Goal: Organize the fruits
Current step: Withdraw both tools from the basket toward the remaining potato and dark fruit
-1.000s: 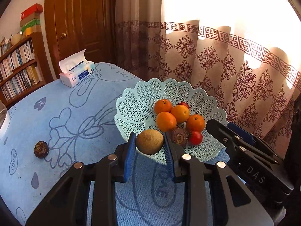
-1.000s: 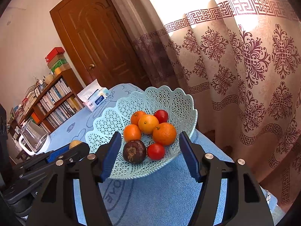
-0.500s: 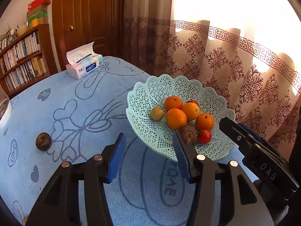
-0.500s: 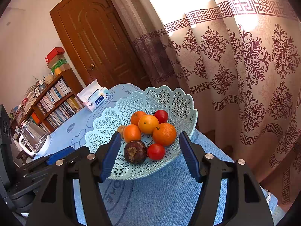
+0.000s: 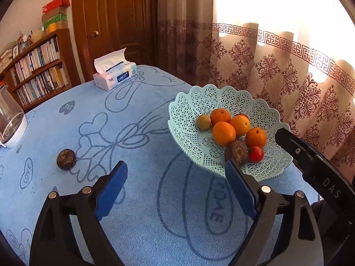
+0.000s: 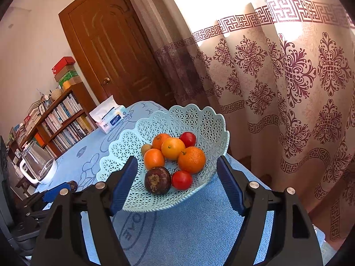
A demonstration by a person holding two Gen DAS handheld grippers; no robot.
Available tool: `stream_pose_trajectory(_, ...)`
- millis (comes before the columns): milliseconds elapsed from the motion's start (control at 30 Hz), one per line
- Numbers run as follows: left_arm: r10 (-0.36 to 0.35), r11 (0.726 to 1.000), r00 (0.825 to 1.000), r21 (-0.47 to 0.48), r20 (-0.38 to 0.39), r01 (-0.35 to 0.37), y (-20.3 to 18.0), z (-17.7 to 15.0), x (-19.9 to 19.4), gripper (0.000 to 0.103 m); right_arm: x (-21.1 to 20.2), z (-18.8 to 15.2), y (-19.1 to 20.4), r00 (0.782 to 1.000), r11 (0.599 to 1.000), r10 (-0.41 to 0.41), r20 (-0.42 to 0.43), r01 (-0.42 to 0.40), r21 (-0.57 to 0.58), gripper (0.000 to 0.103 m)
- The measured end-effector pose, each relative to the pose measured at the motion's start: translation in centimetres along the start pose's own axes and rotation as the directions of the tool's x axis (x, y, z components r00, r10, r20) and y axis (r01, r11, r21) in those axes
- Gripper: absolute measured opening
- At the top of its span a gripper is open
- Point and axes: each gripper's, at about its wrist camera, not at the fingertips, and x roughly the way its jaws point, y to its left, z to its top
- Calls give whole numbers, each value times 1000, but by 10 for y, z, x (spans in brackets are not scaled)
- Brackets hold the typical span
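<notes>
The left hand-held gripper [image 5: 175,190] was opening, nothing between its jaws, above bare counter [image 5: 137,199]. The right hand-held gripper [image 6: 177,184], also widening and empty, faced the fruit basket [image 6: 199,119]. One passion fruit [image 5: 66,159] lay outside, probably next.

I am working in a lived-in room of a home; ahead of my jaws a panelled brown wooden door with a brass knob [image 6: 106,80] stands shut; beside it, off to the left, a dark wooden bookshelf packed with books [image 5: 36,71] carries stacked coloured boxes [image 5: 55,11] on top; to the right hang beige curtains with maroon floral print [image 6: 288,77], sunlit from behind; beneath the jaws lies a pale blue cloth with drawn hearts [image 5: 93,122], bearing a soft white tissue pack [image 5: 114,75] and a clear glass kettle on a white base [image 6: 38,166].
</notes>
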Motion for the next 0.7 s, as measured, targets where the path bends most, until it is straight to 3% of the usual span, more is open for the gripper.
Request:
stream_pose_trajectory(100,35,999,999,13,13,-35,1,-2,-2,92,-1,0,0,1000,1000,6,4,-6,0,82)
stream_pose_trajectory(700,121,993,992,5,44,-121,19,-23,-21,92,-5,-1,4,1000,1000,-9,27,10,-14,83)
